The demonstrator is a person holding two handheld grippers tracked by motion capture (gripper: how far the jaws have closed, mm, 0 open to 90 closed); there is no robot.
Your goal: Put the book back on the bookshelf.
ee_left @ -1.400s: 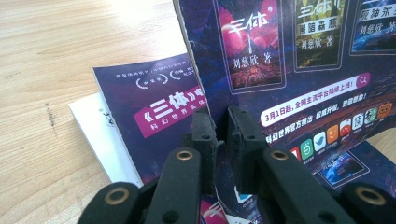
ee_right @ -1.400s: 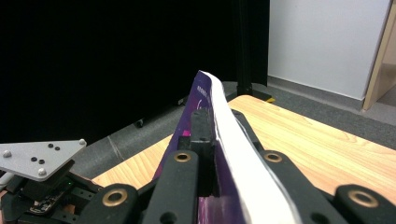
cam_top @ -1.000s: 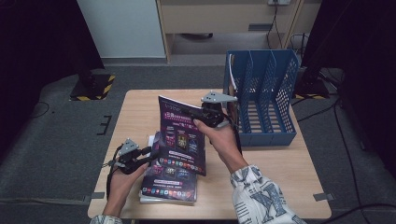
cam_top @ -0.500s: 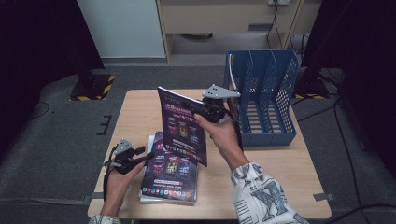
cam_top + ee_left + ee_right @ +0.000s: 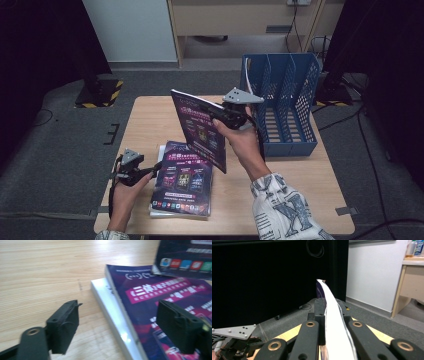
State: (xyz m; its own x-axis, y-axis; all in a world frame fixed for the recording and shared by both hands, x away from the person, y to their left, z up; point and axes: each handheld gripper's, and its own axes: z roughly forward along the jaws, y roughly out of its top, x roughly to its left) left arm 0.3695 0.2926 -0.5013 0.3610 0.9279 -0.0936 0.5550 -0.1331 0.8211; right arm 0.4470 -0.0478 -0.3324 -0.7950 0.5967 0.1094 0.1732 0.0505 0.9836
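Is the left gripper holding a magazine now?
No, the left gripper has open jaws with bare table and the stack's edge between them.

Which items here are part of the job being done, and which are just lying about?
In the job:
- lifted magazine, clamped on edge in the right claw
- magazine stack on the table, beside the left claw, whose jaws have just been opening with nothing between them
- blue file rack, likely the destination

Lying about:
- wooden table
- cabinet behind
- striped floor base

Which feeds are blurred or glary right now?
Left gripper view: soft, its pads and the stacked magazines blurred, glare on the table. Right gripper view: held magazine's edge washed out white. High view: sharp table, dark surroundings.
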